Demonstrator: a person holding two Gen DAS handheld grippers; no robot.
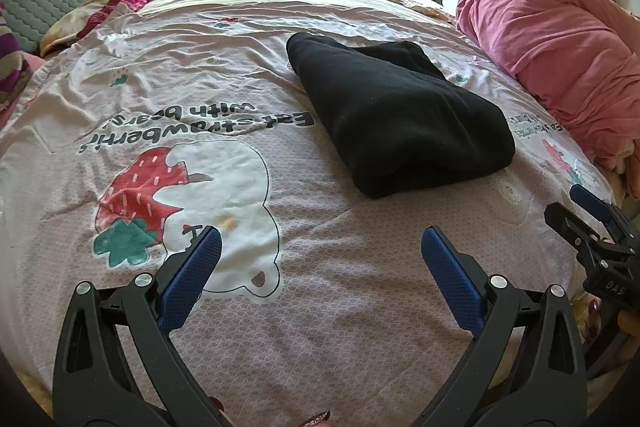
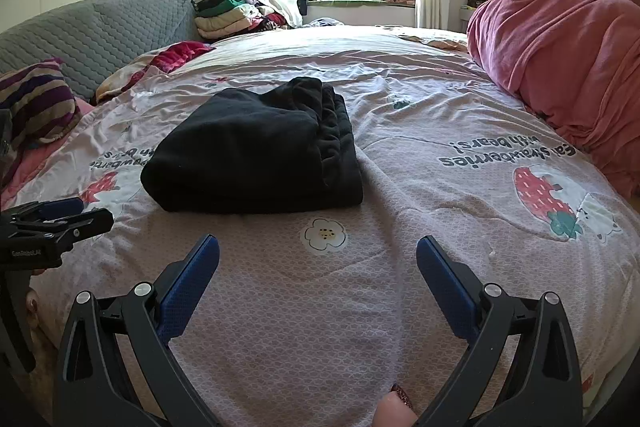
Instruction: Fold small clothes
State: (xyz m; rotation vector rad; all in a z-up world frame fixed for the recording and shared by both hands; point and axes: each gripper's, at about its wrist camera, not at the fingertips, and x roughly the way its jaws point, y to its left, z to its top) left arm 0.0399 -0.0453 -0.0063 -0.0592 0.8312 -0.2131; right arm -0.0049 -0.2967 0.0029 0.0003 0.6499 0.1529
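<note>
Both your grippers, left gripper and right gripper, hang wide open, empty. Black garment sits folded mid-bed: soft, thick, floppy — pinch its layered edge.

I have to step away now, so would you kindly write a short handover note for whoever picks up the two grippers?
Left gripper: open, empty, held above the bedspread.
Right gripper: open, empty, also over the bedspread, apart from the garment.
Black garment: lies folded in a compact stack mid-bed, ahead of both grippers, nothing touching it.
Done: this piece looks folded.
Left: perhaps square its edges; whether more small clothes await cannot be told. The pile of clothes by the window looks already stacked.
</note>
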